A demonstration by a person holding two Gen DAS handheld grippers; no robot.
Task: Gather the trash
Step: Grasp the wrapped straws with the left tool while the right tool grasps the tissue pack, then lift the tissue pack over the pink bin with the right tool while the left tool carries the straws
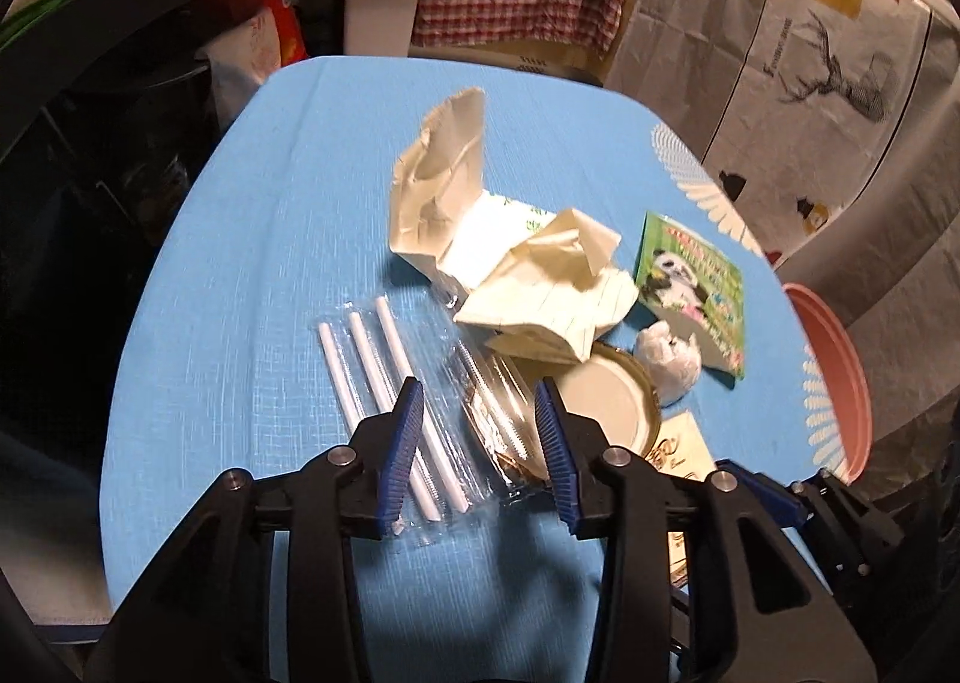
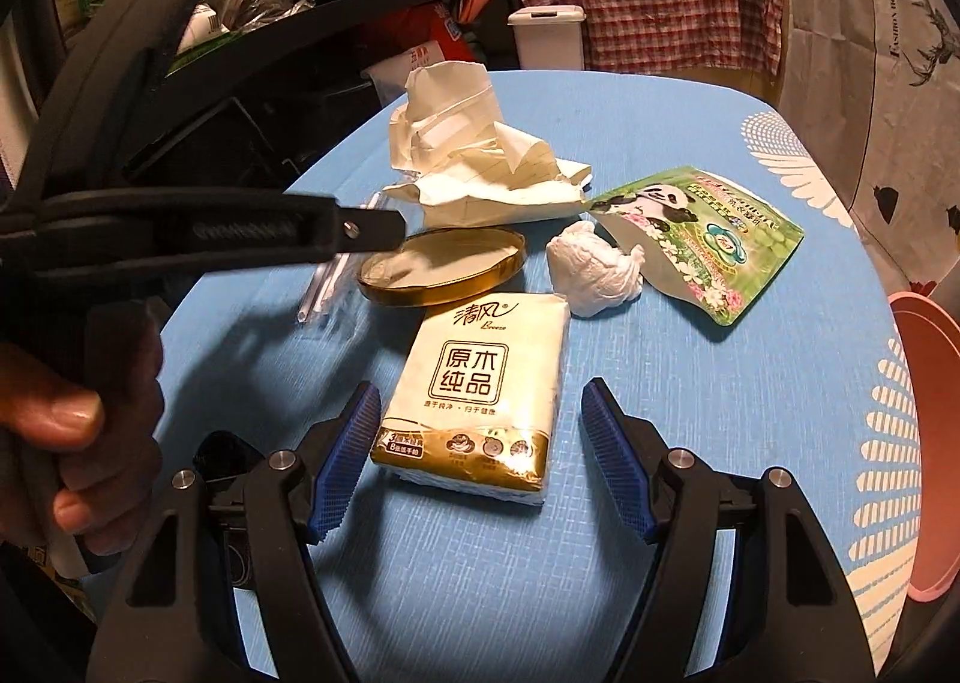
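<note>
Litter lies spread on the blue tablecloth as I hold both tongs low over it. My left gripper stands with its jaws spread and nothing pinched, straddling the clear cellophane of the wrapped straws at the near edge of the pile. I judge these featherlight, slick and crackly; a pinch across the bundled sleeve, not on one straw, should keep them from sliding out. My right gripper is spread wide, the tissue pack lying between its pads with a gap showing on either side. The pack looks soft and glossy, so a squeeze across its narrow width would suit. Just beyond it sit the gold lid, a crumpled white wad, the green panda pouch and the crushed cream paper. A pink bin shows at the table's right edge, a likely home for it all.
</note>
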